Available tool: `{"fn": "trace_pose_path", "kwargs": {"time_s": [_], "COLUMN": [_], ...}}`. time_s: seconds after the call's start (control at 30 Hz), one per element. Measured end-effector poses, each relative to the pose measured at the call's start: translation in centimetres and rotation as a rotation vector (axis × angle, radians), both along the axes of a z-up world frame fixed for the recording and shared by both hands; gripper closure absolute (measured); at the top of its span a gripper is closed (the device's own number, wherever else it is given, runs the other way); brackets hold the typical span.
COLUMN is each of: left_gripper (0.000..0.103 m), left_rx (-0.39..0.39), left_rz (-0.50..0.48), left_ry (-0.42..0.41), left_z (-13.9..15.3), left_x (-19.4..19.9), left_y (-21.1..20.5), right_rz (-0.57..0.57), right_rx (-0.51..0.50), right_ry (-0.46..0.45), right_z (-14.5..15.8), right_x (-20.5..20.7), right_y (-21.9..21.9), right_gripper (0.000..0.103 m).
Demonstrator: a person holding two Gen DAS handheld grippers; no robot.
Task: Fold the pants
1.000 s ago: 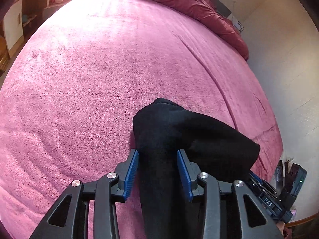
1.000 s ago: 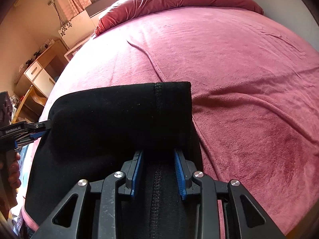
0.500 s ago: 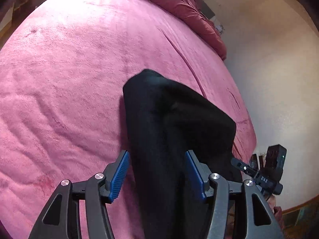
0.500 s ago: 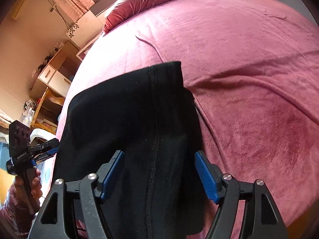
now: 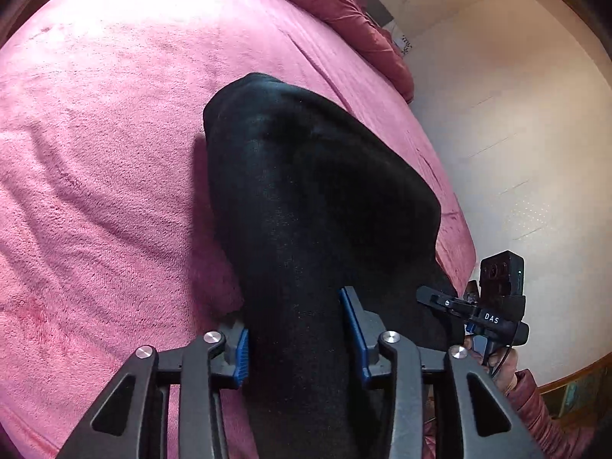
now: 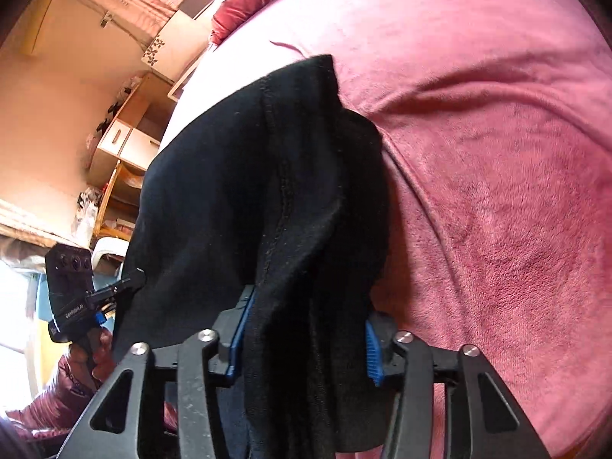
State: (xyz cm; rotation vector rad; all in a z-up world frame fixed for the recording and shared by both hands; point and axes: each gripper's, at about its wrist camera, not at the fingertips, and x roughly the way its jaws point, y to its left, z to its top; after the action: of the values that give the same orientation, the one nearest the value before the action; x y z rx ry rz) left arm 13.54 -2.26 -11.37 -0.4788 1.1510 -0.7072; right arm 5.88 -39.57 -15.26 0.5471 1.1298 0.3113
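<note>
Black fleece pants [image 5: 306, 199] bunched on pink plush bedspread [image 5: 95, 153], running lengthwise ahead through both tongs. Left gripper [image 5: 298, 344] and right gripper [image 6: 304, 338] closing around folds; probably pinching, contact unclear.

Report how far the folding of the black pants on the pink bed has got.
Done: the black fabric pants already lie doubled into a thick stack on the pink fleece bedspread. In hand: the left gripper and right gripper are closing with its near edge between their blue pads. Left: probably another fold, then smoothing.
</note>
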Motion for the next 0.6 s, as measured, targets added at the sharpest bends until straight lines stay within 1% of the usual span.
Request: {"fn": "trace_pose_path", "kwargs": {"time_s": [0.1, 0.23, 0.33, 0.4, 0.5, 0.6], "left_gripper": [0.066, 0.066, 0.066, 0.066, 0.066, 0.066], "left_rx": [-0.009, -0.039, -0.030, -0.009, 0.030, 0.063], "left_rz": [-0.009, 0.036, 0.083, 0.118, 0.180, 0.226], "left_ry": [-0.057, -0.117, -0.159, -0.174, -0.174, -0.165], "left_z": [1.9, 4.6, 6.4, 7.0, 7.6, 7.5], "left_x": [-0.4, -0.4, 1.3, 2.8, 5.5, 7.9], "left_y": [1.0, 4.0, 6.4, 7.9, 10.2, 11.6], "right_rz": [0.030, 0.084, 0.126, 0.146, 0.186, 0.201], "right_rx": [0.003, 0.020, 0.031, 0.039, 0.040, 0.050], "right_ry": [-0.042, -0.102, -0.144, -0.152, -0.146, -0.136], "right_z": [2.1, 4.5, 5.9, 6.0, 6.0, 5.6], "right_x": [0.1, 2.4, 6.0, 8.8, 13.1, 16.7], "right_y": [1.2, 3.7, 6.4, 8.2, 11.8, 14.1], "right_gripper": [0.060, 0.060, 0.060, 0.060, 0.060, 0.060]}}
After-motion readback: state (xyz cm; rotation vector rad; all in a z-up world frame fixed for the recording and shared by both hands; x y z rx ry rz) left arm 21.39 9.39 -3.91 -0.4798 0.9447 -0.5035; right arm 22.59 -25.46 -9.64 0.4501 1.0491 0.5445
